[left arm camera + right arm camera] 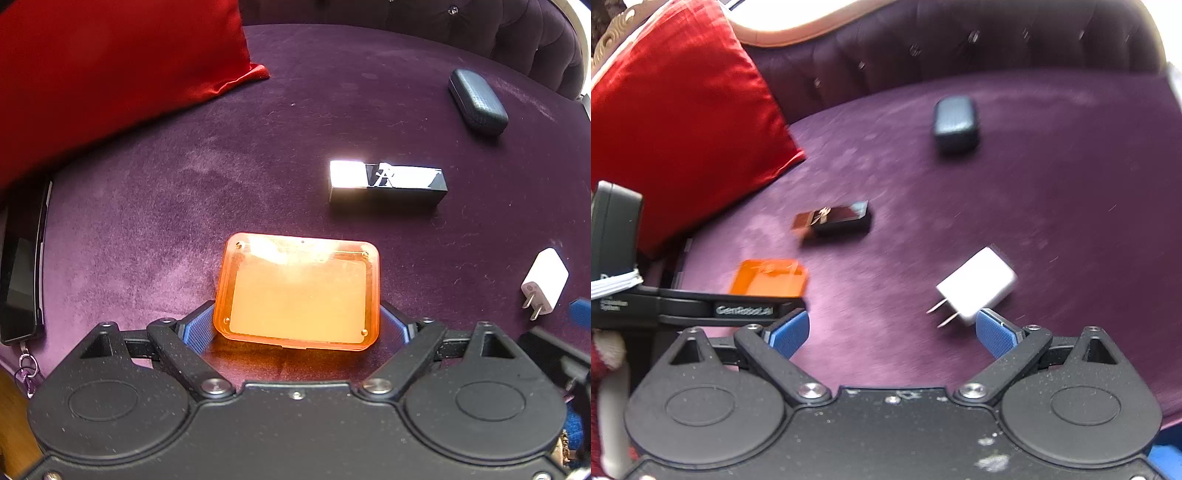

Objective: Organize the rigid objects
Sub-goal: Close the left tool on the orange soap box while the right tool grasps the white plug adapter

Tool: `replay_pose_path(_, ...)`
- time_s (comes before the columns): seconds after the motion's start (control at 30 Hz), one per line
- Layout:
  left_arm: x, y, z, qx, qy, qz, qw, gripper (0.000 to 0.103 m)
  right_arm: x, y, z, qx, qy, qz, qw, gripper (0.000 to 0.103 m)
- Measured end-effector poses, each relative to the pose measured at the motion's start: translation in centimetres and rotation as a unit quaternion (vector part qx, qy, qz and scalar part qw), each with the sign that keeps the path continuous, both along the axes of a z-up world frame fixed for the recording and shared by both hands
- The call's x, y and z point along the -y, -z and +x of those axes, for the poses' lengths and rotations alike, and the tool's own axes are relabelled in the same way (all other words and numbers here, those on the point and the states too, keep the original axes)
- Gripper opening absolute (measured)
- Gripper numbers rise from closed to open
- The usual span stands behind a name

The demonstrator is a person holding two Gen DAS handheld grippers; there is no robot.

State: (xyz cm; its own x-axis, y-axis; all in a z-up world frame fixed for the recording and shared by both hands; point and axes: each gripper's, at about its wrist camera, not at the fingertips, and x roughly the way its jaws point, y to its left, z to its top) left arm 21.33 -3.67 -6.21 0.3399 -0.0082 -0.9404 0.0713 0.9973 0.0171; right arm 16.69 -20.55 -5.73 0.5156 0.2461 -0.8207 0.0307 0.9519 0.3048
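An orange translucent plastic box (299, 291) lies flat on the purple velvet seat (184, 192). My left gripper (297, 325) is shut on it, a blue pad against each short side. In the right wrist view the same orange box (768, 277) shows beyond the left tool's black housing (613, 229). My right gripper (893, 334) stands open over bare velvet. A white plug charger (977, 286) lies just beyond its right pad, prongs pointing left, not between the jaws. The charger (545, 282) also appears at the right of the left wrist view.
A black and white oblong box (388, 182) lies behind the orange box, and a dark glasses case (478, 101) sits farther back right. A red cushion (110, 74) fills the back left. A black phone (22, 273) with a key ring lies at the left edge. A tufted backrest (960, 44) bounds the rear.
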Motion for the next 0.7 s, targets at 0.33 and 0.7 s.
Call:
replay_pose_path(0.33, -0.3, -0.2, -0.4, 0.003, -0.001, -0.006, 1.0, 0.085, 1.0, 1.2, 1.7, -0.02, -0.033, -0.1, 0.994, 0.102)
replay_pose_path(0.7, -0.5, 0.1, 0.0, 0.002, -0.007, -0.01, 0.9999, 0.085, 1.3, 2.2, 3.2, -0.019, -0.15, -0.135, 0.979, 0.083)
